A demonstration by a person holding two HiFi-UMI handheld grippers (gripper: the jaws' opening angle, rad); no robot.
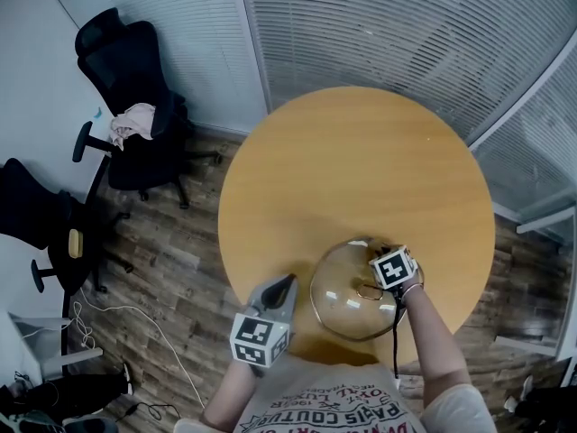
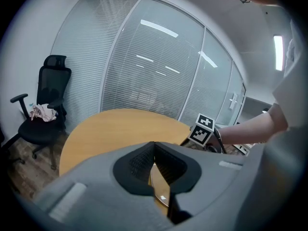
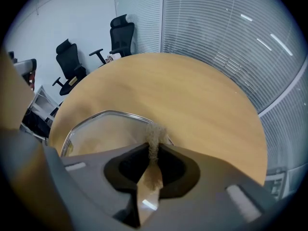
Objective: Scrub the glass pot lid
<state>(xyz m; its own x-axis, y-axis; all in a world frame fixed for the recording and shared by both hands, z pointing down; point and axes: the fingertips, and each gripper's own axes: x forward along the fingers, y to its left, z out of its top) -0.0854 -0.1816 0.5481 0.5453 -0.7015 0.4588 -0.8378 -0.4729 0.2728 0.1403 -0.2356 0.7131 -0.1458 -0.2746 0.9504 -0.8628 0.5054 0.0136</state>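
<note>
The glass pot lid (image 1: 347, 300) lies on the near part of the round wooden table (image 1: 352, 161), its metal rim (image 3: 103, 113) showing in the right gripper view. My right gripper (image 1: 382, 258) hangs over the lid's right side, shut on a fuzzy tan scrub pad (image 3: 155, 133) that sticks out past the jaw tips (image 3: 154, 147). My left gripper (image 1: 288, 284) sits at the table's near-left edge, just left of the lid. Its jaws (image 2: 154, 144) meet at the tips with nothing seen between them. The right gripper's marker cube (image 2: 204, 128) shows in the left gripper view.
Two black office chairs (image 1: 135, 106) stand on the wood floor to the left, one with a pink cloth (image 1: 132, 123) on its seat. Glass walls with blinds (image 1: 397, 34) run behind the table. Cables (image 1: 135, 318) trail on the floor at the lower left.
</note>
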